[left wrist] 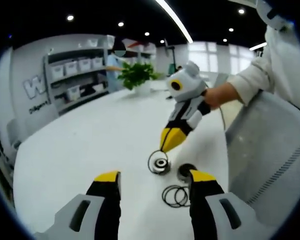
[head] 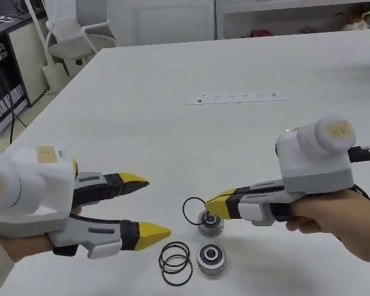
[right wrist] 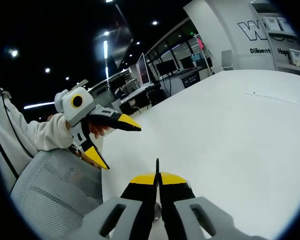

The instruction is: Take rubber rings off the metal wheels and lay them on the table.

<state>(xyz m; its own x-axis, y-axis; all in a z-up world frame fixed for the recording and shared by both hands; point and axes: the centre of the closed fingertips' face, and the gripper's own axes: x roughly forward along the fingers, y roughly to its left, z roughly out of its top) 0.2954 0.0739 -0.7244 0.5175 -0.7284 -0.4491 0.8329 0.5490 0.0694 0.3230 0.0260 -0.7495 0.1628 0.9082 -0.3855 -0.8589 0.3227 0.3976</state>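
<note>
The left gripper [head: 155, 207] and right gripper [head: 213, 202] have white bodies and black, yellow-tipped jaws. A black cable [head: 367, 153] leaves behind the right claw. The sleeves [left wrist: 250, 75] are white.

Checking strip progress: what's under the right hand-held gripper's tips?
A metal wheel sits below the right hand-held gripper, whose shut jaws pinch a black rubber ring. The tips cover part of the wheel, so any ring left on it can't be told.

Wheels [head: 210, 223]: bright shiny metal; rubber rings [head: 176, 265]: thin, black, matt; table [head: 172, 129]: white, smooth; left gripper [head: 159, 207], right gripper [head: 211, 202]: smooth plastic, glossy yellow tips
</note>
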